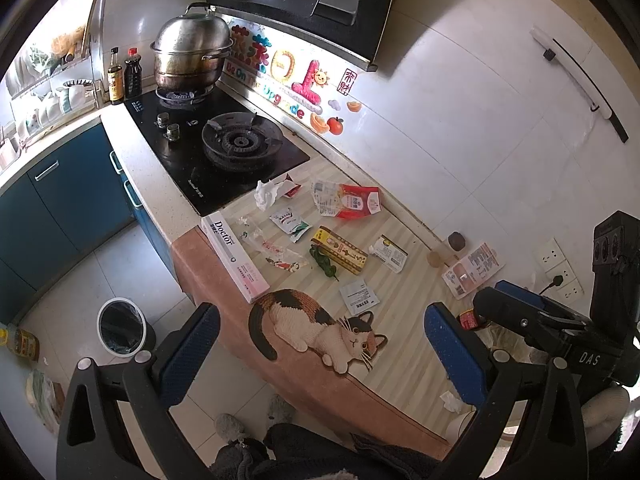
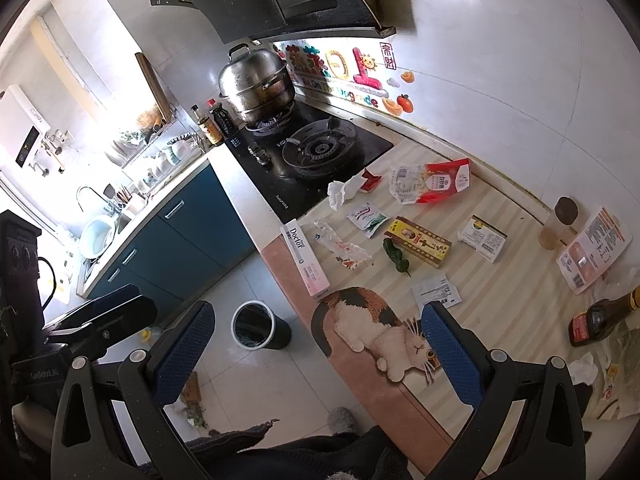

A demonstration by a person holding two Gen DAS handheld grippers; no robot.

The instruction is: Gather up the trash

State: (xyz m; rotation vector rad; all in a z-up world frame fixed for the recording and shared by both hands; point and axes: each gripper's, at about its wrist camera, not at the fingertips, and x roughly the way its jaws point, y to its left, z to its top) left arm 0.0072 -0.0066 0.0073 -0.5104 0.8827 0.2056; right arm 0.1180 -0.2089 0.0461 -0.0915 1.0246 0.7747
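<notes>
Both grippers empty, jaws spread wide: left gripper (image 1: 320, 356) and right gripper (image 2: 316, 354) hover above the counter edge (image 1: 208, 264), touching nothing. Small print on wrappers unreadable. Trash scattered on the striped mat (image 1: 404, 312): tissue (image 1: 267, 193), red bag (image 1: 352, 200), yellow box (image 1: 340, 250), Doctor box (image 1: 234, 256). Bin (image 1: 120, 332) on floor below.

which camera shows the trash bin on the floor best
The right wrist view: the bin sits near the middle, whole, its dark liner visible. The left wrist view shows it too, but off to the lower left and partly cut off by a tong finger.
</notes>
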